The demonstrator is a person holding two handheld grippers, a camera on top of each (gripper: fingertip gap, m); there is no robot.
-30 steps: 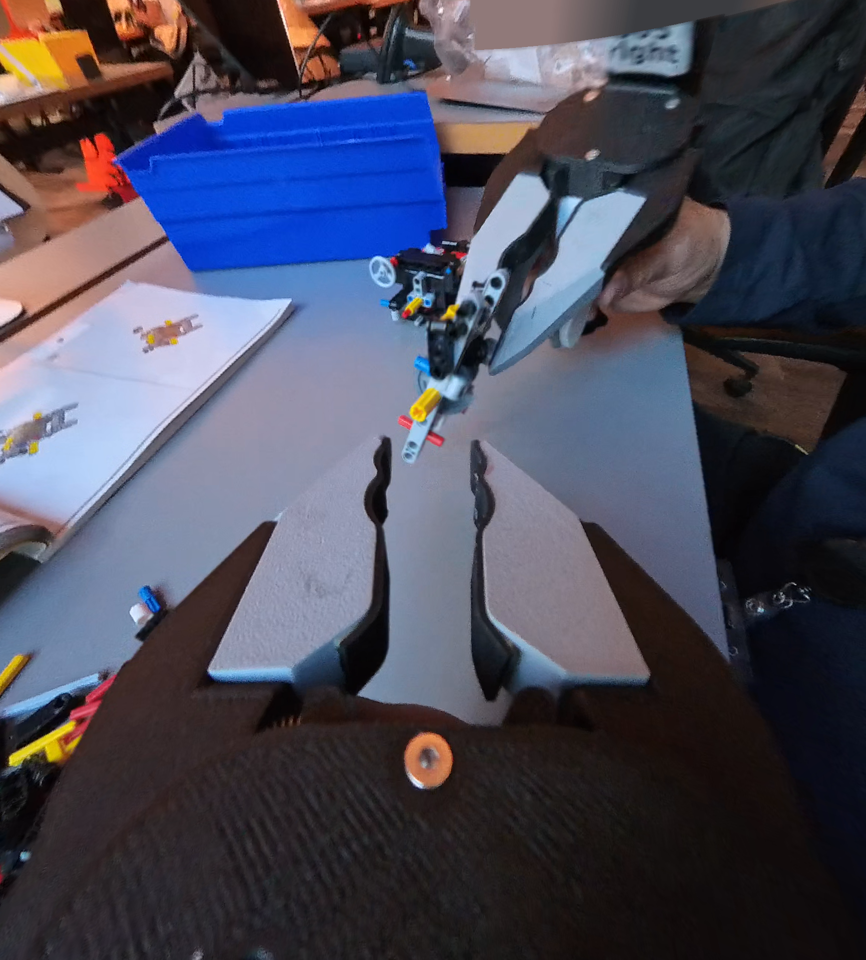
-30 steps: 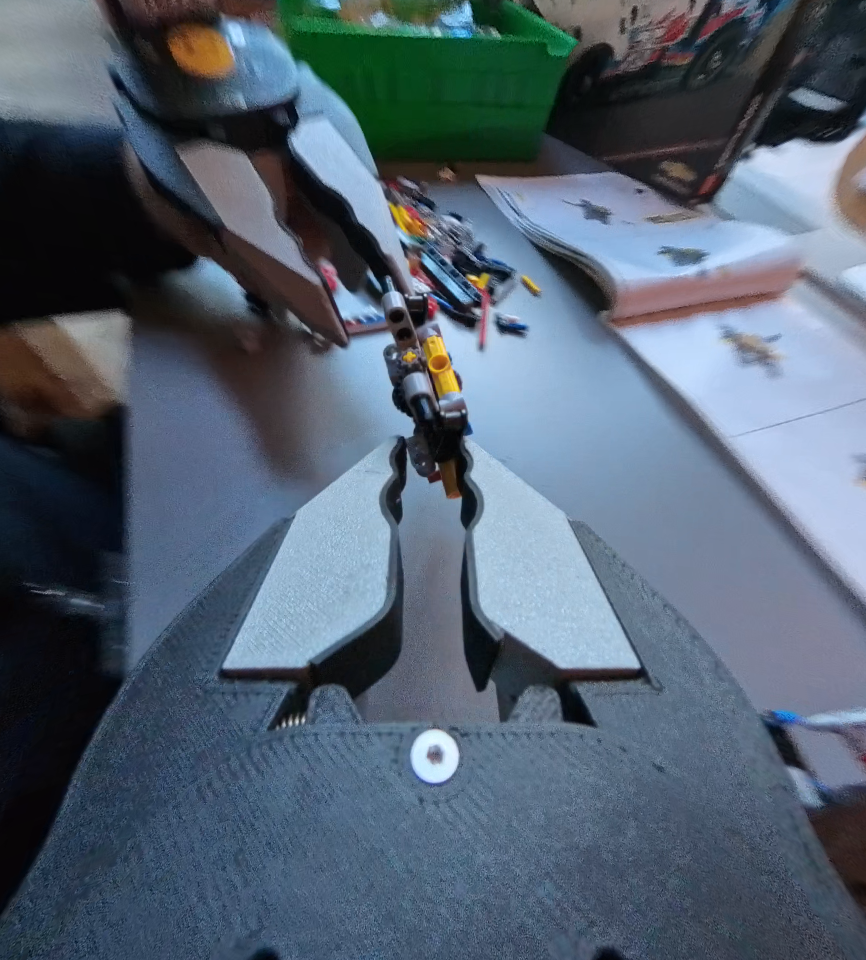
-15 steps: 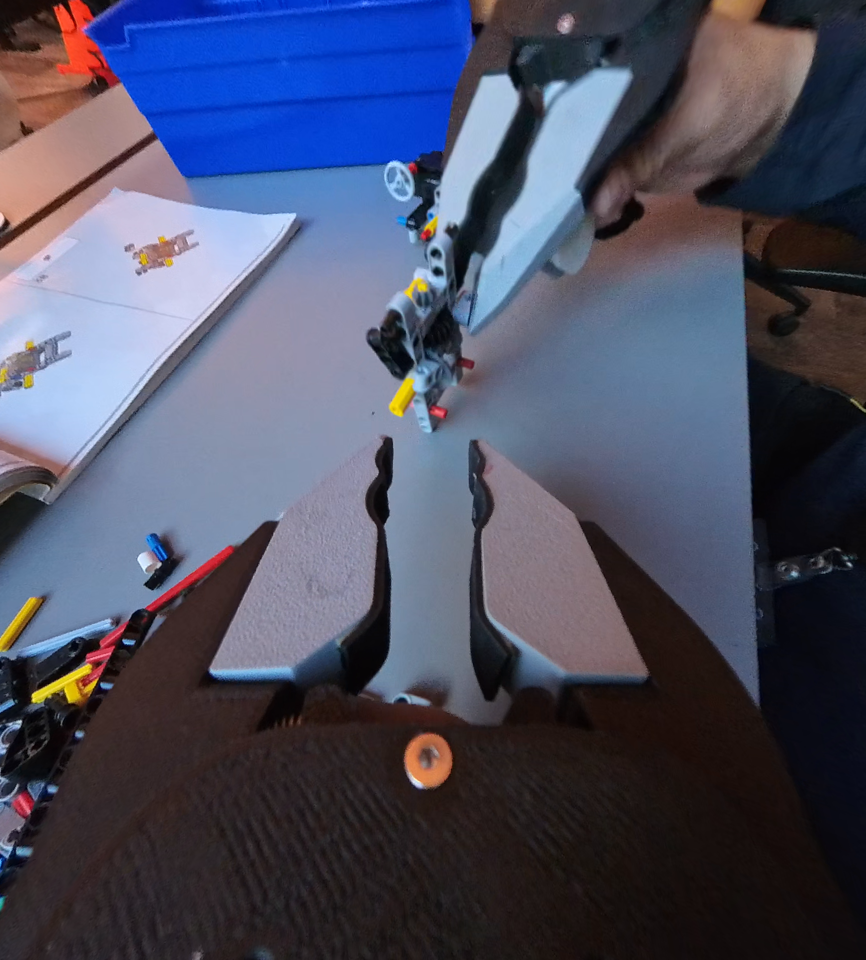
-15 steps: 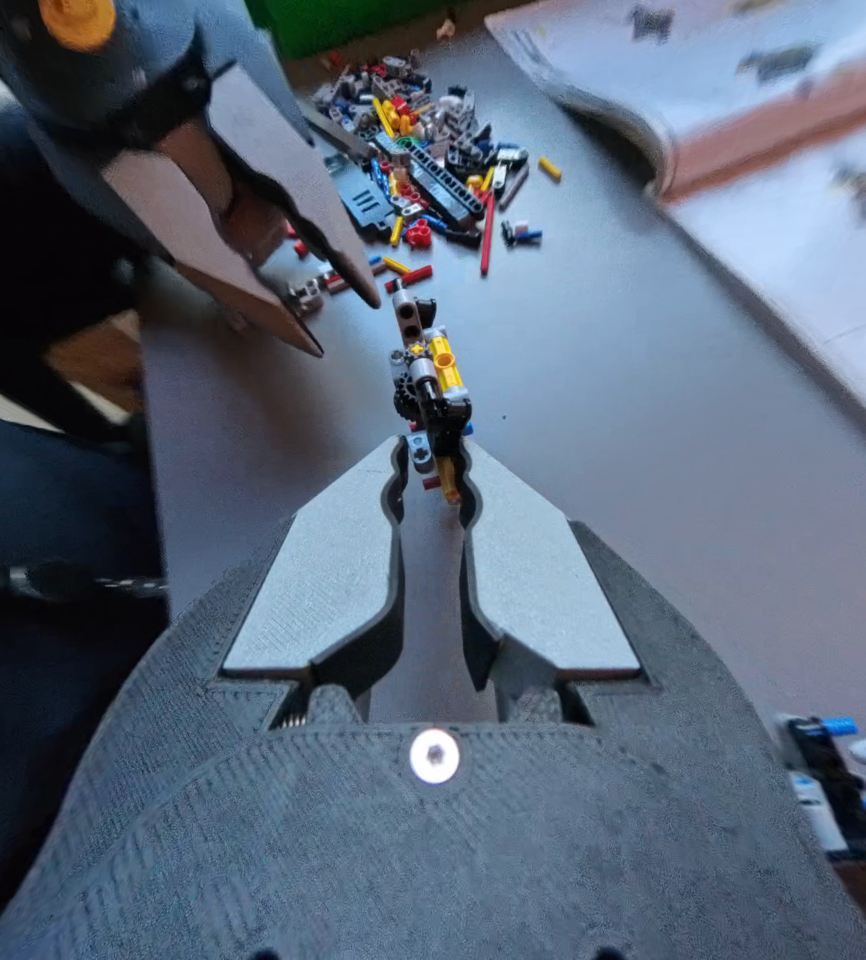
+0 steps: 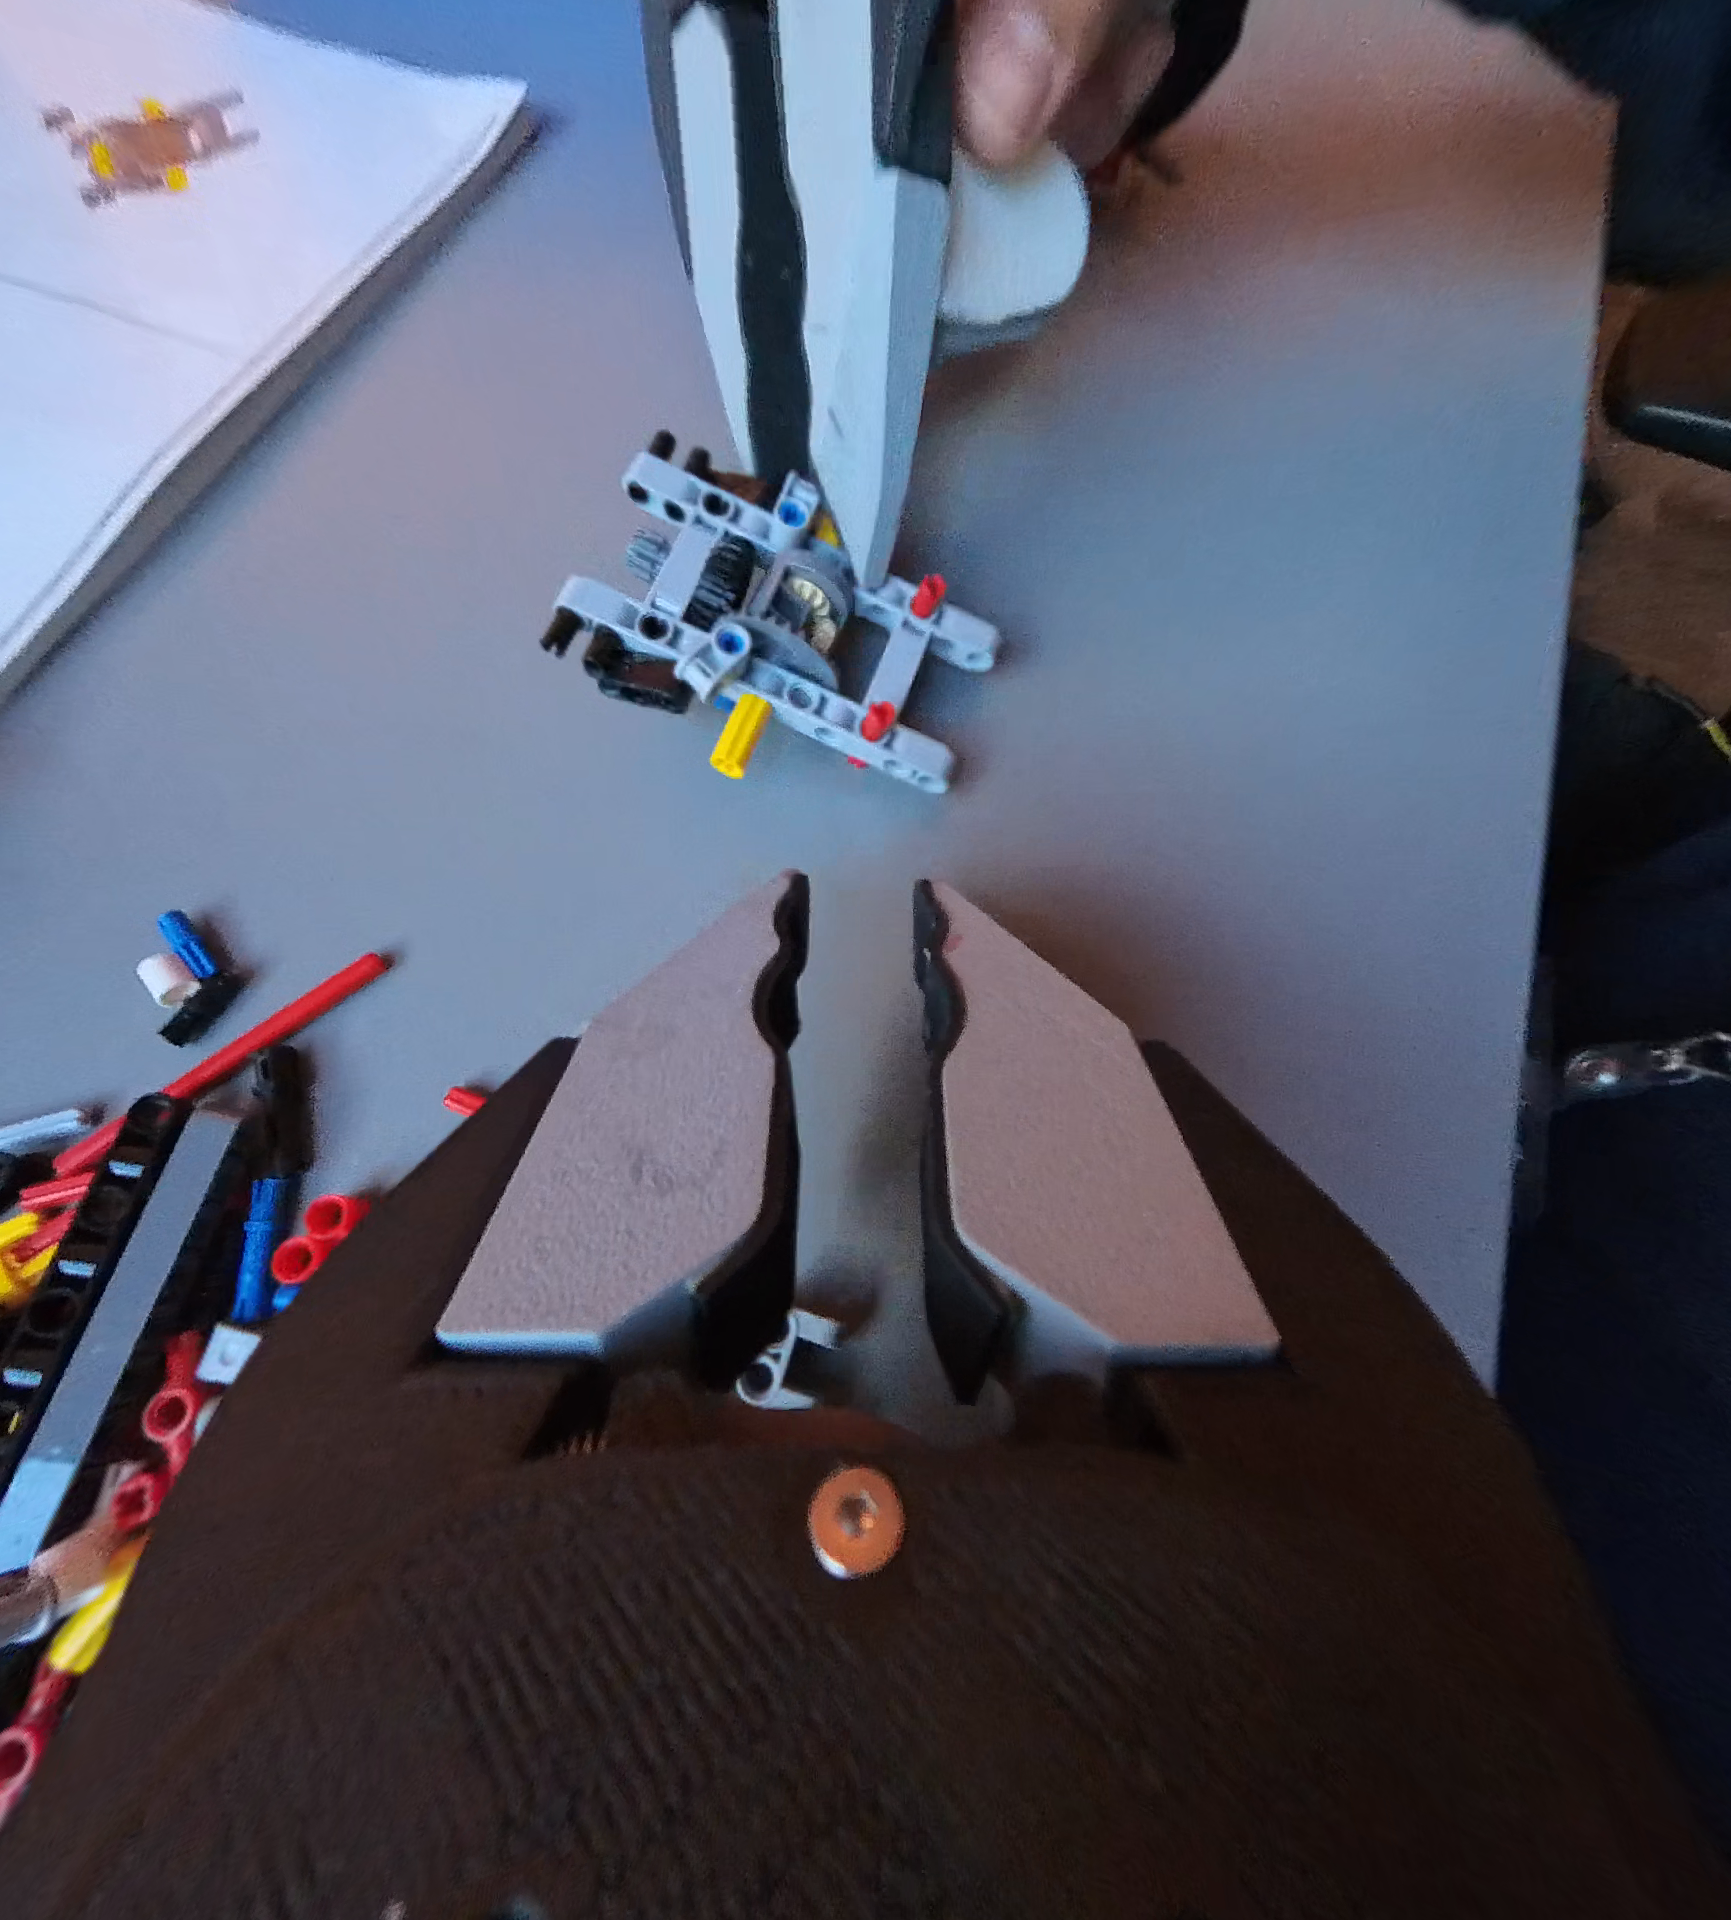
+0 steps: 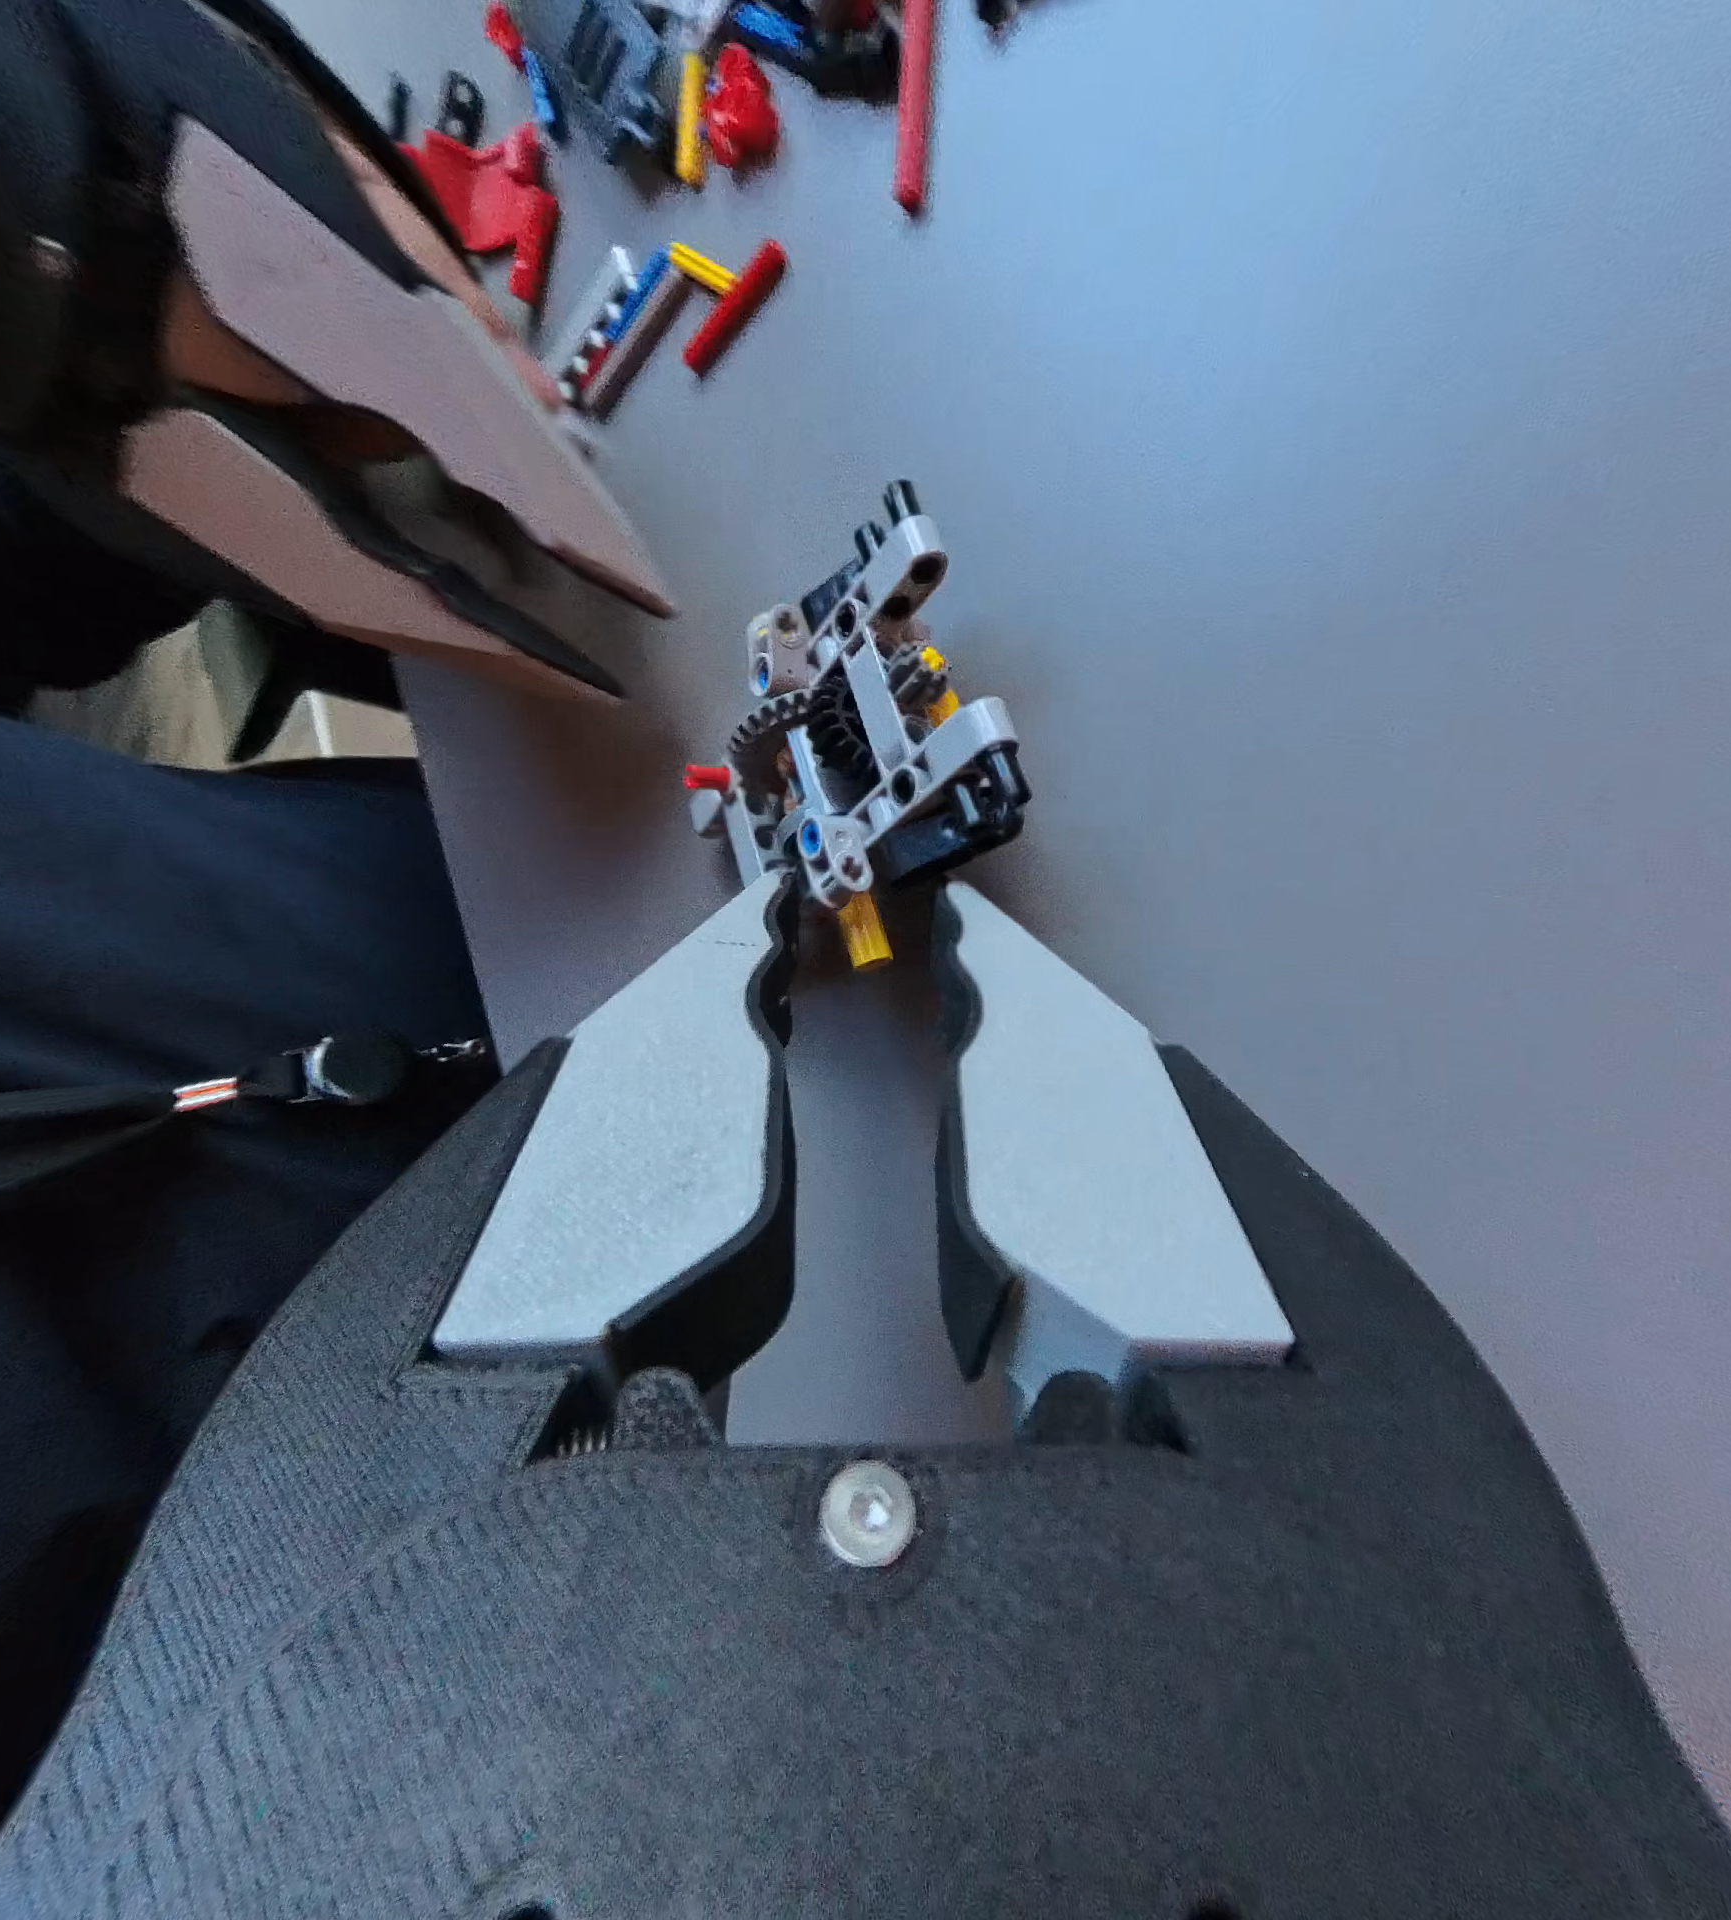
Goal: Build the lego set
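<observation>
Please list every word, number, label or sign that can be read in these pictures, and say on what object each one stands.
No text can be read in either view.
Open booklet: only small coloured drawings show; any print is too blurred to read.
Brick assembly and loose parts: no marking can be made out.
Both grippers: plain surfaces, no label in view.

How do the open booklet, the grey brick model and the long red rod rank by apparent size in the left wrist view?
1. Open booklet, largest, though cut off by the picture's edge.
2. Grey brick model.
3. Long red rod, thinnest; its length looks close to the model's, so this order is unsure.
</observation>
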